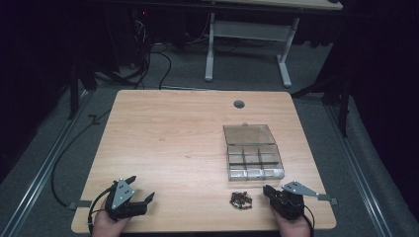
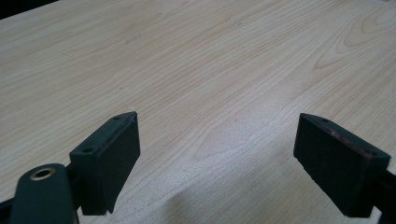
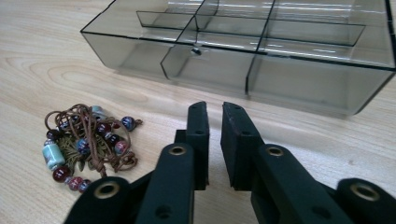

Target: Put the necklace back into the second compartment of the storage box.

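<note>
A clear smoky plastic box (image 1: 255,174) with several compartments stands right of the table's middle, its lid (image 1: 248,134) laid open behind it. A tangle of brown cord and coloured beads (image 1: 240,199) lies just in front of the box. My right gripper (image 1: 267,188) rests on the table right of the beads, jaws shut with a thin slit and nothing between them. In the right gripper view the beads (image 3: 86,144) lie left of the gripper (image 3: 215,112) and the box's front wall (image 3: 303,79) stands just beyond. My left gripper (image 1: 141,188) sits open at the near left over bare wood (image 2: 219,154).
The wooden table (image 1: 168,133) has a round cable hole (image 1: 239,104) at the back. Both hands rest at its front edge. Behind the table, on the floor, stand a white desk frame (image 1: 210,49) and loose cables (image 1: 148,64).
</note>
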Available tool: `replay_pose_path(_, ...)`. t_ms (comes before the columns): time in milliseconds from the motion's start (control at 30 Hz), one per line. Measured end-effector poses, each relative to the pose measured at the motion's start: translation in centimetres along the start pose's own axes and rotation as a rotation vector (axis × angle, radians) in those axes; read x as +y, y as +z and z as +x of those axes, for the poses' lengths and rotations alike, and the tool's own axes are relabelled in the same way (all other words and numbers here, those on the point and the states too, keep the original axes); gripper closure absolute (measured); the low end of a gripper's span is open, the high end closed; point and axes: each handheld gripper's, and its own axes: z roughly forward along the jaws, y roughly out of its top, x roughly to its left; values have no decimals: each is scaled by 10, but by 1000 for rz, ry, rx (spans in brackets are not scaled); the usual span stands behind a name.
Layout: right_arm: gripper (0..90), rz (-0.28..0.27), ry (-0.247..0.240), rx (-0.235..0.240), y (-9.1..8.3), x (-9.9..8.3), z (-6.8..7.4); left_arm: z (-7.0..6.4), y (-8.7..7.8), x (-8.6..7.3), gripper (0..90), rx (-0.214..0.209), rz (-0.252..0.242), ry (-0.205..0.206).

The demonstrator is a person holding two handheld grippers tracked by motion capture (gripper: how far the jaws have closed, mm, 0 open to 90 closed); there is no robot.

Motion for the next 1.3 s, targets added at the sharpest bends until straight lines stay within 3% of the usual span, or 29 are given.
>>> replay_pose_path(200,900,4,-26,11,0,2,7,-2,1,1,151,-4,6,20)
replay_pose_path(267,900,-4,-39,29,-2,5,14,-3,1,1,151,-4,8,29)
replay_pose_path(300,900,-10,-53,62,-3,8,24,-3,1,1,151,-4,6,29)
replay_pose_path(367,900,-14,-61,73,-3,10,27,-3,1,1,151,-3,5,28)
replay_pose_path(433,900,-7,-93,120,1,12,44,-2,0,0,151,0,-3,19)
replay_pose_path(467,900,-7,-93,120,1,12,44,-2,0,0,151,0,-3,19)
replay_pose_path(533,900,30,-132,154,10,10,57,-2,0,0,151,1,-2,19)
replay_pose_path(733,900,92,-164,170,25,8,69,-3,0,0,151,2,2,22)
replay_pose_path(867,900,116,-167,173,32,7,70,-3,0,0,151,0,0,23)
replay_pose_path(1033,900,115,-158,123,30,7,68,-3,0,0,151,-1,3,27)
replay_pose_path(1067,900,113,-142,90,27,7,62,-3,0,0,151,1,0,23)
replay_pose_path(1200,900,106,-114,60,23,5,52,-3,0,0,151,1,1,22)
replay_pose_path(1300,900,92,-60,41,17,2,36,-3,0,0,151,1,5,25)
